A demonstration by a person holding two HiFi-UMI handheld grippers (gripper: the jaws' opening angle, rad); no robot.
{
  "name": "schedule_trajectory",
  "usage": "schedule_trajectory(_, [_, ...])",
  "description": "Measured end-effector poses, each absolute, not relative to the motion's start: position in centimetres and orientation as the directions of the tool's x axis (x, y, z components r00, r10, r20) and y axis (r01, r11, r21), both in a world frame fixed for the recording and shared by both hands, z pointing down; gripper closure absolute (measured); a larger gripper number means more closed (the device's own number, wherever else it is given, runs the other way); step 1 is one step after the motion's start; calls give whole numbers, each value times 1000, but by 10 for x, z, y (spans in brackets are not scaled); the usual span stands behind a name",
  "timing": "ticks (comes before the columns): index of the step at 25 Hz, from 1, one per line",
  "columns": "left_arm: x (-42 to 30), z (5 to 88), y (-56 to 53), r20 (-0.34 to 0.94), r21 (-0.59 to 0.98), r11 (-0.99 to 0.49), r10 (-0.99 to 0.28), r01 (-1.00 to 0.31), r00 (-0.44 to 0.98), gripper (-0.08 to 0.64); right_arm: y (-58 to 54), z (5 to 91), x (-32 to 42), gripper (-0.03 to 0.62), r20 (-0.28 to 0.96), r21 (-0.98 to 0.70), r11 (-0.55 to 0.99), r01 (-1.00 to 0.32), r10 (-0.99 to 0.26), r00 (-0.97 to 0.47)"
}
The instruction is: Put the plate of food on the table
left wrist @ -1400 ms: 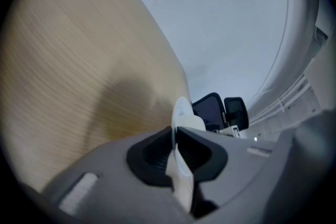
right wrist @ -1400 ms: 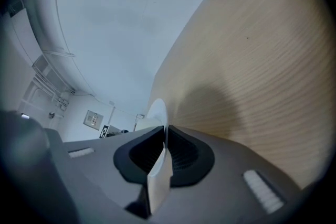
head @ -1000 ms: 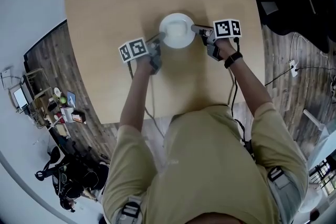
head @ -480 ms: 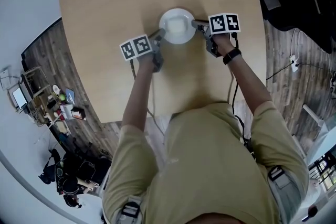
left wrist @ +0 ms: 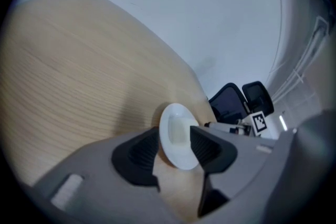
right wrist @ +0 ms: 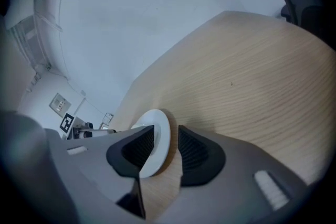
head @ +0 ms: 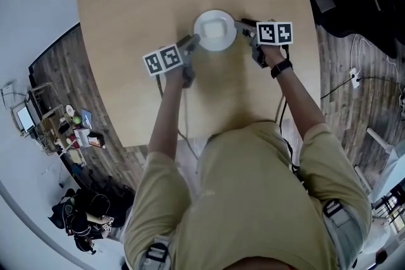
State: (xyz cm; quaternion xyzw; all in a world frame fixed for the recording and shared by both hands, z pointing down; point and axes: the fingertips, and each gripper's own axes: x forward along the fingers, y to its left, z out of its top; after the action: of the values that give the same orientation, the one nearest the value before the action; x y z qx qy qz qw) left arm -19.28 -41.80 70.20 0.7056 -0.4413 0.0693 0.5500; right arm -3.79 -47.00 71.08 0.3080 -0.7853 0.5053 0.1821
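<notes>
Left tongs (head: pixel 191 42), right tongs (head: pixel 242 25) both opening, pads easing off plate (head: pixel 215 30) rim. Plate rests on bench (head: pixel 126 9) between tongs. Placement looks done.

I wore a khaki short-sleeved shirt (head: pixel 253 199) and, beyond its right sleeve, a black wristwatch (head: pixel 280 69). My left tool (head: pixel 193 41) and right tool (head: pixel 239 25) were grey with black ribbed pads (left wrist: pixel 137 157) and black-and-white marker cubes (head: pixel 162 61), their jaws opening either side of the white plate (head: pixel 215 30). Thin dark cables (head: pixel 279 112) trailed back toward the shirt.
</notes>
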Motion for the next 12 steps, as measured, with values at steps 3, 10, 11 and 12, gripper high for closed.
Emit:
schedule_trajectory(3, [-193, 690, -410, 599, 618, -108, -576, -778, 556, 302, -463, 694, -38, 445, 564, -634, 373, -678, -377, -735])
schedule_trajectory(10, [-189, 638, -389, 490, 384, -232, -769, -894, 411, 279, -440, 640, -32, 439, 513, -314, 567, -761, -573, -639])
schedule_trajectory(11, [-187, 630, -384, 467, 357, -243, -790, -902, 397, 279, -434, 630, -33, 439, 498, -253, 592, -765, -599, -627])
schedule_trajectory(12, [-184, 621, -378, 443, 330, -253, -809, -909, 386, 281, -427, 620, -34, 439, 481, -199, 608, -768, -623, -617])
